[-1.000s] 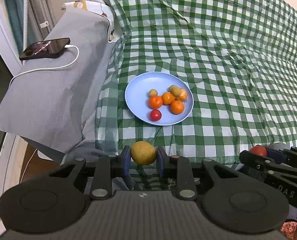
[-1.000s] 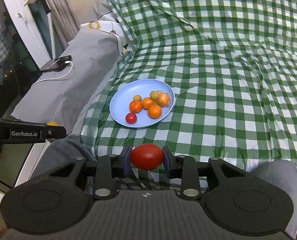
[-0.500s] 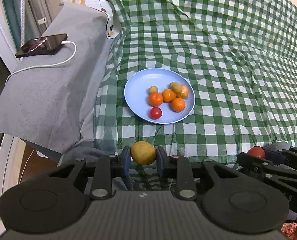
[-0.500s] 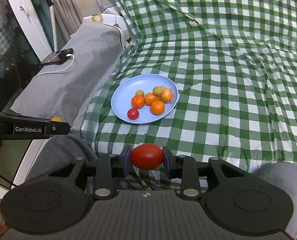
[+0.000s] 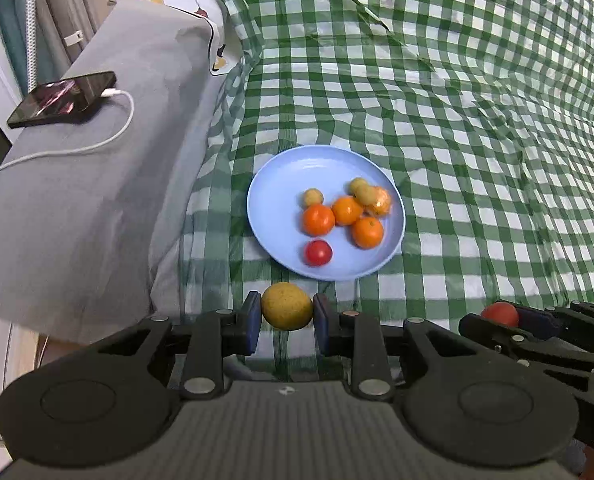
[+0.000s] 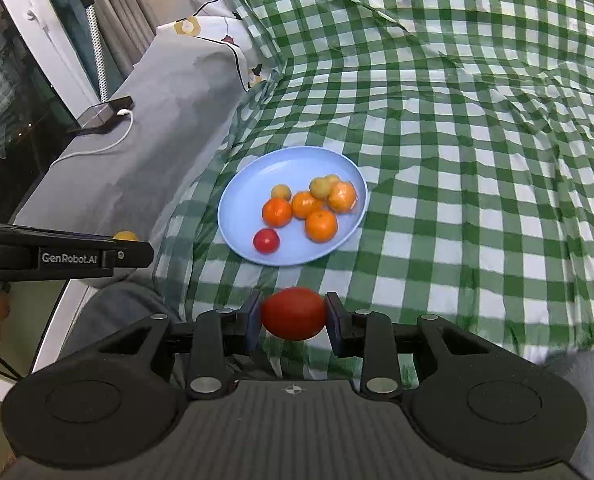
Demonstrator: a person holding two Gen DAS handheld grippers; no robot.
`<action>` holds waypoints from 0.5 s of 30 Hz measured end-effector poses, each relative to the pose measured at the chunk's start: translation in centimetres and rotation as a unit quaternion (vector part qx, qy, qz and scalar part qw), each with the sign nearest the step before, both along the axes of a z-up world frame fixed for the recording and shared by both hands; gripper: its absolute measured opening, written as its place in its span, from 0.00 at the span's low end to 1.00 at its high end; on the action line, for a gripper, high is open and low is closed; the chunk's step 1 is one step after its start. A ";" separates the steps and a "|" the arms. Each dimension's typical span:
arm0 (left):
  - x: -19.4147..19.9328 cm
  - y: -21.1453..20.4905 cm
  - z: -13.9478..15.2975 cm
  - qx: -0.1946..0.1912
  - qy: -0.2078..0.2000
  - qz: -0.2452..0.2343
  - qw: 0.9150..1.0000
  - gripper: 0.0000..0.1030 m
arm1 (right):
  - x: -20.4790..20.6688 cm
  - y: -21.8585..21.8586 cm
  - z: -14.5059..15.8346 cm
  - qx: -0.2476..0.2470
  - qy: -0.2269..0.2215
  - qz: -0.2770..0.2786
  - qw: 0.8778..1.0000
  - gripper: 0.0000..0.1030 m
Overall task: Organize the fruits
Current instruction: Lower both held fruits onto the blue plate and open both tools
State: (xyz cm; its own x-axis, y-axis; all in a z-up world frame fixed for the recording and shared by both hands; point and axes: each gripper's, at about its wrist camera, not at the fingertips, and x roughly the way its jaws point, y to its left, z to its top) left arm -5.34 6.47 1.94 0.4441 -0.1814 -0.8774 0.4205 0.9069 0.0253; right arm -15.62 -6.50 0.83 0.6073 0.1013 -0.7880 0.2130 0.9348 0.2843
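1. Currently both grippers are loaded. Left gripper [image 5: 287, 322] pinches a yellow fruit [image 5: 287, 306]; right gripper [image 6: 293, 322] pinches a red tomato [image 6: 293, 313], its long axis running across from pad to pad.
2. Target: blue plate [image 5: 281, 184] on the green-checked bed cover [image 5: 457, 120]. Contents: three oranges, a wrapped orange at the far right, three small yellow-green fruits, one small tomato [image 5: 318, 252] at the near side.
3. Key relation: plate lies ahead of and below both grippers. In the left view its near rim sits just beyond the yellow fruit, slightly right of centre. In the right view the plate is ahead and slightly left, with a band of cover between rim and tomato. Judgement: left gripper is nearer.
4. Free plate surface is on the left half [image 6: 253, 184]; fruit crowds the right.
5. Judgement: carry step, release not yet done. Round fruit may roll on release; set it low.
6. Phone [image 5: 61, 98] with its cable lies on the grey pillow, well apart.
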 end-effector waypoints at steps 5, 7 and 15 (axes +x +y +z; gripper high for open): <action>3.0 -1.4 -0.9 0.002 0.004 -0.002 1.000 0.29 | 2.9 -0.8 -0.7 0.000 -0.002 0.002 1.000 0.33; 4.2 -2.1 -1.4 0.003 0.006 -0.004 1.000 0.29 | 4.3 -1.3 -1.0 0.002 -0.003 0.000 1.000 0.33; 9.1 -4.4 -4.0 0.012 0.015 -0.011 1.000 0.29 | 9.4 -3.1 -3.0 -0.012 -0.023 0.003 1.000 0.33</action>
State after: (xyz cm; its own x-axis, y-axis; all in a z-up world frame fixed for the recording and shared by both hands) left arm 3.73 2.05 -2.07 0.4140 -0.1699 -0.8943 0.4419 0.8964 0.0343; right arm -6.18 -9.59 -2.12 0.6421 0.0871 -0.7617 0.1939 0.9428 0.2713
